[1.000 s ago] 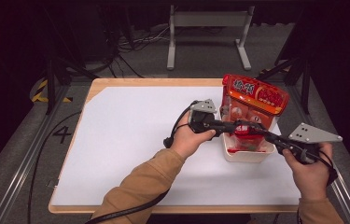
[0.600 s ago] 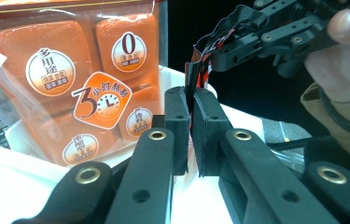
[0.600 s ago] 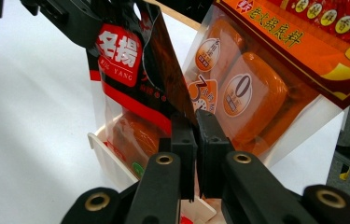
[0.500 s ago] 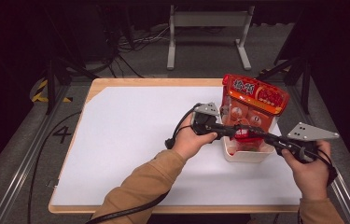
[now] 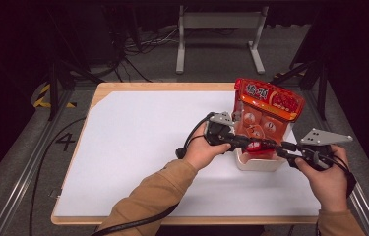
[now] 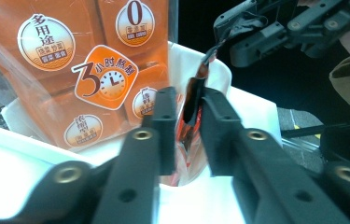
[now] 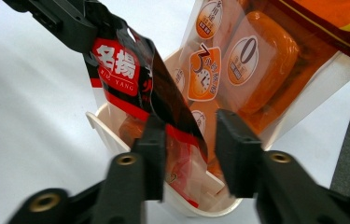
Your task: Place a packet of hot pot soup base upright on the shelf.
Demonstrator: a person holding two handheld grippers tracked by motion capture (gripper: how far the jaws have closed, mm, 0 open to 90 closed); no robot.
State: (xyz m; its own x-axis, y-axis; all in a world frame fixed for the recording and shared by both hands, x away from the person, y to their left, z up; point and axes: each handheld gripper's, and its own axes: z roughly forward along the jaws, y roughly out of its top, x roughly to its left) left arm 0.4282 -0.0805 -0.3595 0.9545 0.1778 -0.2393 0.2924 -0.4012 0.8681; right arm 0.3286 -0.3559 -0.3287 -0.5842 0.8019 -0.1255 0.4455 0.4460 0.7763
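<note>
A small red and black sachet (image 7: 121, 65) hangs slanted over a white bowl (image 5: 258, 162) at the table's right side. My left gripper (image 5: 258, 143) reaches in from the left, and the sachet's thin edge (image 6: 195, 86) stands between its jaws. Those jaws have just been opening and a narrow gap shows beside the sachet. My right gripper (image 7: 191, 126) comes from the right, its jaws also just opened. They stand wide apart, with the sachet's lower end resting against one jaw. A large orange-red bag (image 5: 265, 110) stands upright in the bowl's far side.
The white table sheet (image 5: 147, 147) stretches out to the left of the bowl. The wooden table edge (image 5: 162, 86) runs along the far side, with a metal stand and cables on the floor beyond it. Both forearms come in from the bottom.
Both hands stay over the bowl, the left one drifting very slightly right and down. The sachet remains between the two gripper tips.
</note>
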